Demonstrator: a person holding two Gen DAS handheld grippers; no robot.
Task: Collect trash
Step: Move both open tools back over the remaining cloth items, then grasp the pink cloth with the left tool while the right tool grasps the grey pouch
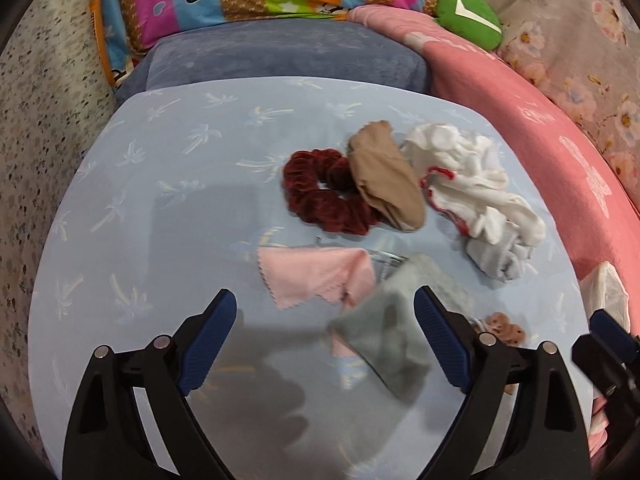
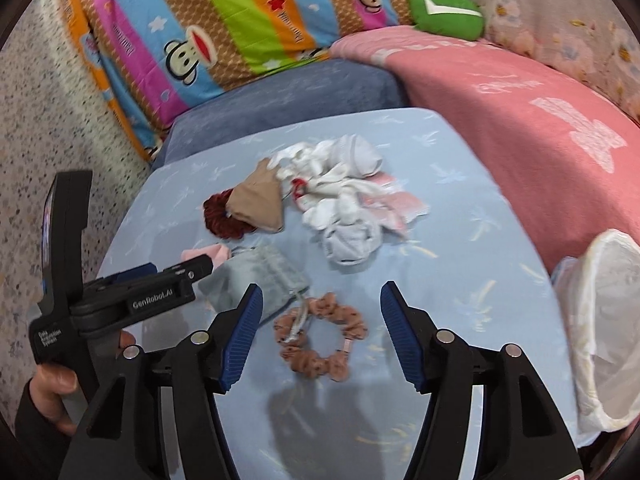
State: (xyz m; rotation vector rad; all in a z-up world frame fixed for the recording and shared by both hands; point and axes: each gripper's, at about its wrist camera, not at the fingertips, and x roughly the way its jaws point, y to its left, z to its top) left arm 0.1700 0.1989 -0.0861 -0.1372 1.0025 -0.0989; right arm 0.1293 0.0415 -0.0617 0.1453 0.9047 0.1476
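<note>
Blue sheet (image 2: 460,264) carries the litter: your right gripper (image 2: 322,330) hangs wide above the pink scrunchie (image 2: 320,334), left gripper (image 1: 326,340) wide by the grey pouch (image 1: 384,344); straddle one band, close squarely, carry to the white bag (image 2: 604,320).

Bright, even indoor light throws soft gripper shadows onto the pale blue tabletop (image 1: 120,208), the grey cloth pouch (image 1: 384,344) is motion-blurred, and fisheye bending darkens both views' corners
</note>
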